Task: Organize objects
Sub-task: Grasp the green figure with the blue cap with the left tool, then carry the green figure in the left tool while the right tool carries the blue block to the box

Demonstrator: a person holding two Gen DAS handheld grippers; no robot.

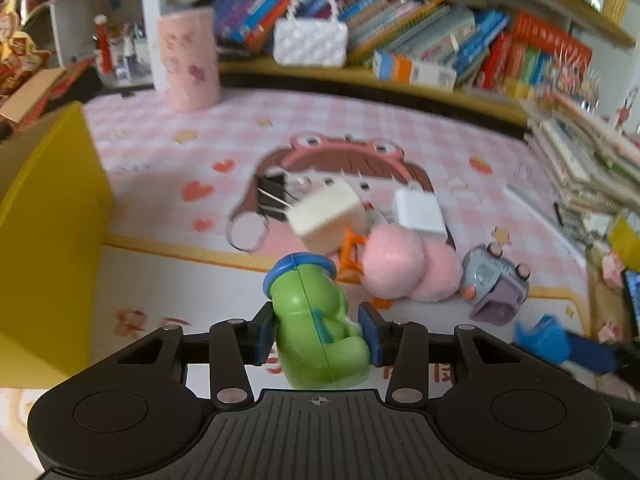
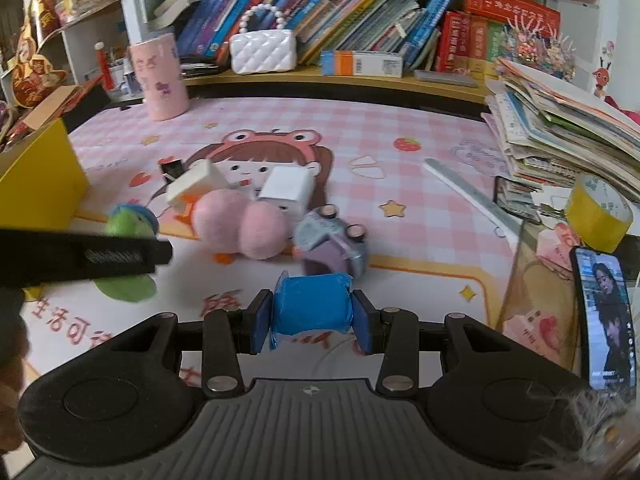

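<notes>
While left tool (image 1: pixel 318 330) grips green toy (image 1: pixel 320 332), right tool (image 2: pixel 312 316) pinches apparently blue packet (image 2: pixel 312 308)

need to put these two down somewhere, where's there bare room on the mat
Bare mat lies between the purple toy and the ruler, and at the back between the pink cup and the strawberry print. The near strip below the yellow box is open too. It is crowded mid-mat: pink pompoms, white blocks, binder clip.
</notes>
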